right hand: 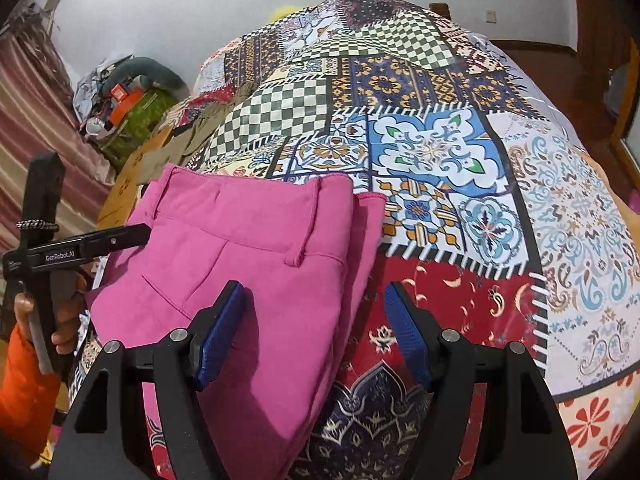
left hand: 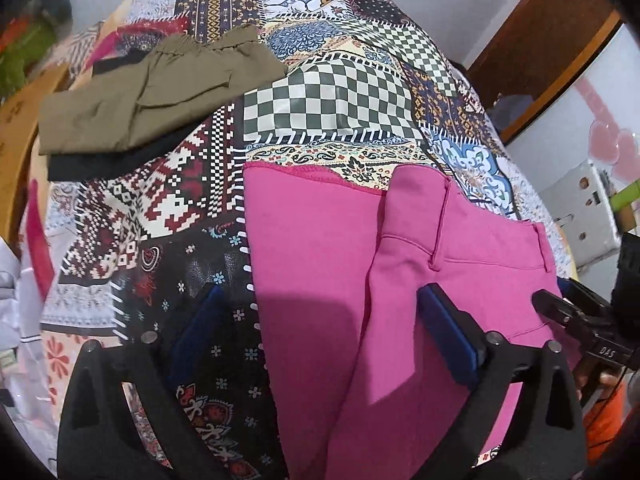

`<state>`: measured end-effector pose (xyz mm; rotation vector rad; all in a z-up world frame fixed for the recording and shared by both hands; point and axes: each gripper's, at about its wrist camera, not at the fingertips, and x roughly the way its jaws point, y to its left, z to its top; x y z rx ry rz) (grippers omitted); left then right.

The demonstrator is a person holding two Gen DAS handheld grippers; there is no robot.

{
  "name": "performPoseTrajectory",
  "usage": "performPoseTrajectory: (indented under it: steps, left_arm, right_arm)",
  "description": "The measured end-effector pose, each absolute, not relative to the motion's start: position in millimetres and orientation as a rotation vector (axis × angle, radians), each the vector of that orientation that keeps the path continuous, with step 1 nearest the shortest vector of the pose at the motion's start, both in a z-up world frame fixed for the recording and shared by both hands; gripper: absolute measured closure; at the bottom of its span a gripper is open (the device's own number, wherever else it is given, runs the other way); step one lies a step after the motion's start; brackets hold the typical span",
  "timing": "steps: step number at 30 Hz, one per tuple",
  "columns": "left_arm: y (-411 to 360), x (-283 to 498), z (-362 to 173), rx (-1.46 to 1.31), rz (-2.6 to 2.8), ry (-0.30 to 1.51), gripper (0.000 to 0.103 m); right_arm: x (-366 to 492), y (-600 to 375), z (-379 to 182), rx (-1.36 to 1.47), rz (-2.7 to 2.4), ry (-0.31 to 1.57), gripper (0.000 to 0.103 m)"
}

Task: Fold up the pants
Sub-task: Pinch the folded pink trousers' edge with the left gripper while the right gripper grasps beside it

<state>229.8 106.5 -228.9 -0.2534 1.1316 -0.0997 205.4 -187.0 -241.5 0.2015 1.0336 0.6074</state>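
Blue-padded jaws of the left gripper [left hand: 320,332] stand wide apart over the near edge of the pink pants [left hand: 400,280], gripping nothing. Likewise the right gripper [right hand: 316,332] gapes empty, one pad above the cloth, the other above the quilt [right hand: 440,152]. Folded lengthwise, leg on leg, the pants lie flat on the quilt, waistband away; a crosswise fold seemingly remains. Olive shorts [left hand: 160,92] sit well apart.

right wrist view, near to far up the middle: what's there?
Right claw, open → pink pants → patchwork cloth → wall.
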Motion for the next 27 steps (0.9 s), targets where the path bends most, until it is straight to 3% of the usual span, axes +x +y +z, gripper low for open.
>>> performPoseTrajectory:
  steps: [3, 5, 11, 19, 27]
  left_arm:
    - [101.7, 226.9, -225.2, -0.240, -0.116, 1.101, 0.015]
    - [97.9, 225.9, -220.0, -0.233, -0.143, 1.081, 0.036]
    - [86.9, 227.9, -212.0, -0.230, -0.196, 1.071, 0.072]
    - [83.5, 225.5, -195.8, -0.194, -0.165, 1.031, 0.090]
    - [88.4, 219.1, -172.9, -0.155, -0.121, 0.961, 0.095]
  right_arm:
    - [207.9, -180.7, -242.2, 0.182, 0.621, 1.027, 0.037]
    - [210.7, -178.1, -241.8, 0.177, 0.630, 1.026, 0.042]
    - [219.3, -174.8, -242.7, 0.201, 0.660, 1.028, 0.063]
    - [227.5, -172.0, -230.6, 0.183, 0.650, 1.008, 0.082]
    - [225.5, -156.4, -207.3, 0.075, 0.643, 0.918, 0.086]
